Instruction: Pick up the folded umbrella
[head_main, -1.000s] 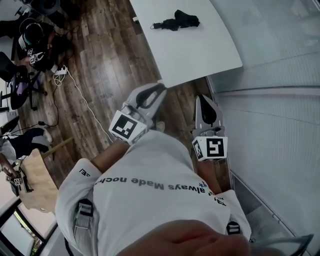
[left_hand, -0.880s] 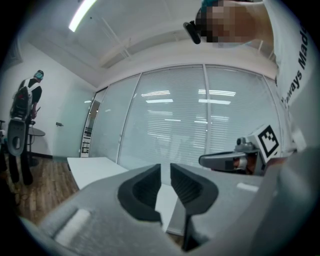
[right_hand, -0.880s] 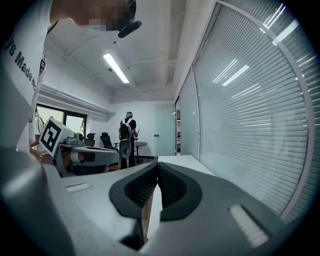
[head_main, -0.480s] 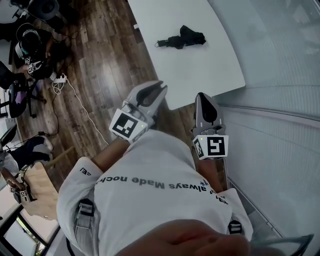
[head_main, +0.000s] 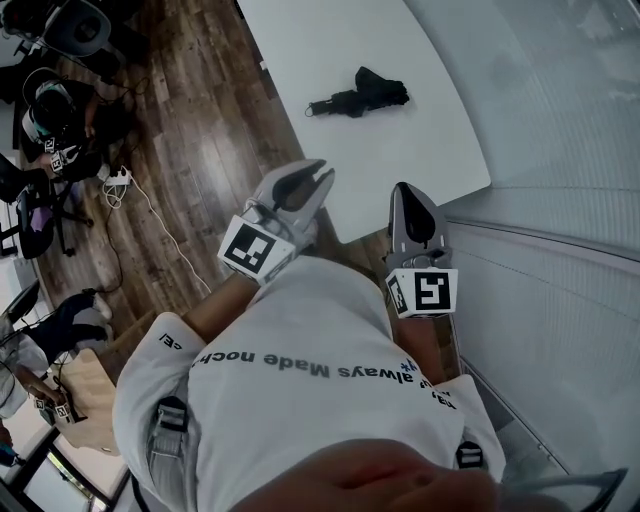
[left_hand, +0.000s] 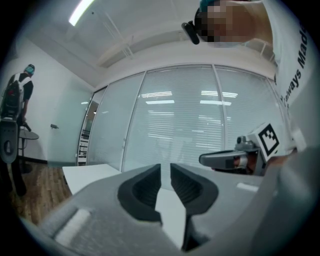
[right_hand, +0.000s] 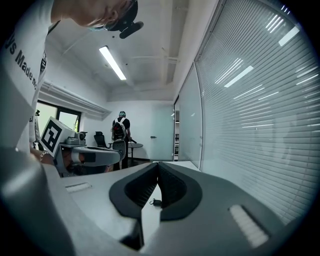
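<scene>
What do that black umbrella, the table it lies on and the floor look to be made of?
The folded umbrella looks like matt black fabric, lying in soft bunches. The table seems smooth white laminate or painted board, plain and even. The floor looks like wood planks or wood-look laminate, streaked with brown grain.

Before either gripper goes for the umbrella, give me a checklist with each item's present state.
1. Folded umbrella lies in view on the white table: ok.
2. Left gripper empty: ok.
3. Right gripper empty: ok.
4. Jaws apart for a grasp: not ok, both pairs are shut.
5. A gripper at the umbrella: not ok, both are well short of it, by the table's near end.
6. Umbrella strap fastened: cannot tell.
</scene>
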